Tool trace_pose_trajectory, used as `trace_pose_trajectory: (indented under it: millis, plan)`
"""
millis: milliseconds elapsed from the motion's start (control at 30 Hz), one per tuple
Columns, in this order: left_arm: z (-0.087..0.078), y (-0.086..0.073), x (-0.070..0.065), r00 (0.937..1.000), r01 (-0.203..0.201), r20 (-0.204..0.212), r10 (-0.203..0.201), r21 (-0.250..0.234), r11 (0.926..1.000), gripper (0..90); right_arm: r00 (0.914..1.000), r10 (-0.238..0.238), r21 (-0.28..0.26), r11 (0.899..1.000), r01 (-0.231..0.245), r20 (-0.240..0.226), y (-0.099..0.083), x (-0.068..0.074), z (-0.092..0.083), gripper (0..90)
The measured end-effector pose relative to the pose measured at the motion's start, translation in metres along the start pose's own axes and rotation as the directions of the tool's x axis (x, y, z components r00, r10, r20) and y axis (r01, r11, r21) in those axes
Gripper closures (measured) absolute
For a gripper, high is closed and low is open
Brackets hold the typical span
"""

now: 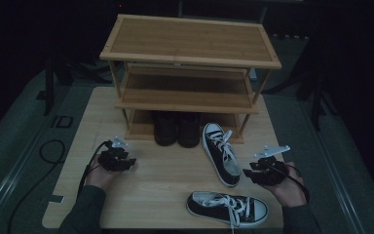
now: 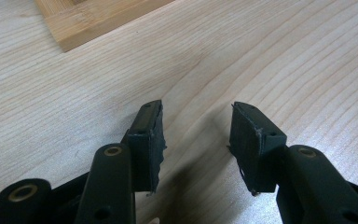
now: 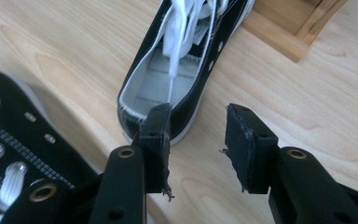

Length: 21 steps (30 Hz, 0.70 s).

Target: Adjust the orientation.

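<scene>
Under the rack's lowest shelf (image 1: 185, 127), mid-frame in the high view, a dark pair of shoes (image 1: 177, 129) sits in shadow, uppers lost. In the right gripper view the upright sneaker's (image 3: 186, 56) toe runs off the top edge, and the second sneaker (image 3: 14, 135) is cut by the left edge. Bottom centre of the high view, a lace (image 1: 232, 220) leaves the frame.

I see table (image 1: 165, 175): pale wood, matt, visible grain. Rack (image 1: 190, 44): warmer bamboo-like wood w/ slight sheen. Sneakers (image 1: 221, 153), (image 1: 226, 208): black cloth uppers, white rubbery soles, white woven laces. Right gripper (image 3: 196, 135) pads: matt black, rough, frayed edges; arms smooth black plastic.
</scene>
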State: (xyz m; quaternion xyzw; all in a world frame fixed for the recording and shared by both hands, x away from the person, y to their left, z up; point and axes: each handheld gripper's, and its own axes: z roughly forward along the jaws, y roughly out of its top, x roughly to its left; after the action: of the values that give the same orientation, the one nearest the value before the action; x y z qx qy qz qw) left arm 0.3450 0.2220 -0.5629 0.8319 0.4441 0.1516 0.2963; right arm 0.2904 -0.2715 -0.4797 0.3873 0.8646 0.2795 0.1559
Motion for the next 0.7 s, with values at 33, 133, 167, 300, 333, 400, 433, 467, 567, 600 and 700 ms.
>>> trace_pose_trajectory:
  millis: [33, 133, 167, 300, 333, 400, 433, 467, 567, 600, 700]
  plan:
    - [0.000, 0.000, 0.000, 1.0000, 0.000, 0.001, 0.000, 0.000, 1.0000, 55.1, 1.0000, 0.000, 0.000, 1.000, 0.000, -0.001, -0.001, 0.000, 0.000, 60.0]
    - [0.000, 0.000, 0.000, 1.0000, 0.001, 0.000, -0.001, -0.001, 1.0000, 55.1, 0.9999, 0.011, 0.002, 1.000, -0.011, -0.008, -0.005, 0.000, 0.001, 60.0]
    - [0.000, 0.000, 0.000, 1.0000, 0.001, 0.000, -0.001, 0.000, 1.0000, 55.1, 0.9999, 0.010, 0.001, 1.000, -0.010, -0.006, -0.006, 0.000, 0.001, 60.0]
    - [0.000, 0.000, 0.000, 1.0000, 0.000, 0.000, 0.000, 0.001, 1.0000, 55.1, 0.9996, 0.016, 0.004, 1.000, -0.016, -0.025, -0.009, -0.002, 0.002, 61.2]
    - [0.000, 0.000, 0.000, 1.0000, 0.001, 0.001, -0.001, 0.001, 1.0000, 55.1, 0.9993, 0.014, 0.006, 1.000, -0.014, -0.034, -0.010, -0.002, 0.001, 62.1]
    - [0.000, 0.000, 0.000, 1.0000, 0.003, 0.002, -0.003, -0.001, 1.0000, 55.1, 0.9988, 0.013, 0.007, 1.000, -0.013, -0.047, -0.011, -0.002, 0.000, 63.6]
    - [0.000, 0.000, 0.000, 1.0000, 0.002, 0.002, -0.002, 0.000, 1.0000, 55.1, 0.9985, 0.009, 0.011, 1.000, -0.009, -0.054, -0.012, -0.002, 0.000, 63.9]
    - [0.000, 0.000, 0.000, 1.0000, 0.002, 0.002, -0.002, 0.000, 1.0000, 55.1, 0.9985, 0.009, 0.011, 1.000, -0.009, -0.054, -0.012, -0.002, 0.000, 63.9]
    - [-0.001, -0.001, 0.001, 1.0000, 0.002, 0.002, -0.002, 0.000, 1.0000, 55.1, 0.9984, -0.002, 0.019, 1.000, 0.003, -0.057, -0.014, -0.001, 0.001, 64.5]
    - [-0.001, -0.001, 0.001, 1.0000, 0.002, 0.002, -0.002, 0.000, 1.0000, 55.1, 0.9983, 0.001, 0.021, 1.000, 0.000, -0.058, -0.016, -0.001, 0.001, 64.7]
    - [-0.001, -0.001, 0.000, 1.0000, 0.004, 0.000, -0.004, -0.002, 1.0000, 55.1, 0.9976, 0.003, 0.026, 1.000, -0.001, -0.069, -0.020, 0.001, 0.001, 65.0]
